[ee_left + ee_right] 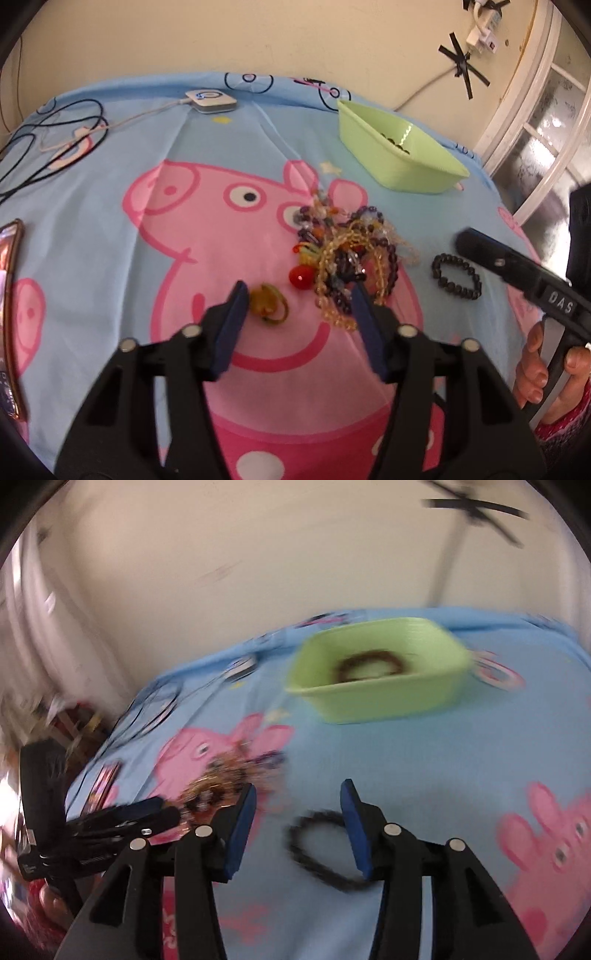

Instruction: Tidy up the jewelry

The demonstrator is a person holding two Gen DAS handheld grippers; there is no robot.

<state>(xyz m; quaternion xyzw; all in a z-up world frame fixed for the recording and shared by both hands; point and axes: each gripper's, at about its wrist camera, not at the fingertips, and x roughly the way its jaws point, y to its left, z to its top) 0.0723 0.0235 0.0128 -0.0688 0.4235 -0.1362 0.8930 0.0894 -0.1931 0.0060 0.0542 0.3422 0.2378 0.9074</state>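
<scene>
A tangled pile of bead bracelets [351, 251], purple, amber and orange, lies on the pig-print cloth [184, 258]. My left gripper [300, 295] hovers open just in front of it. A yellow-green ornament [267, 304] and a red bead [301, 277] lie between its blue pads, untouched. A black bead bracelet [456, 277] lies apart to the right. In the blurred right wrist view that black bracelet [317, 853] rests on the cloth between the fingers of my open right gripper [299, 788]. A green tray [369, 705] behind holds a dark bracelet [369, 662].
The green tray [388, 158] stands at the back right near the wall. A white device [210, 99] with its cable and black cords [55, 140] lie at the back left. A phone [9, 314] rests at the left edge. A window frame [535, 110] borders the right.
</scene>
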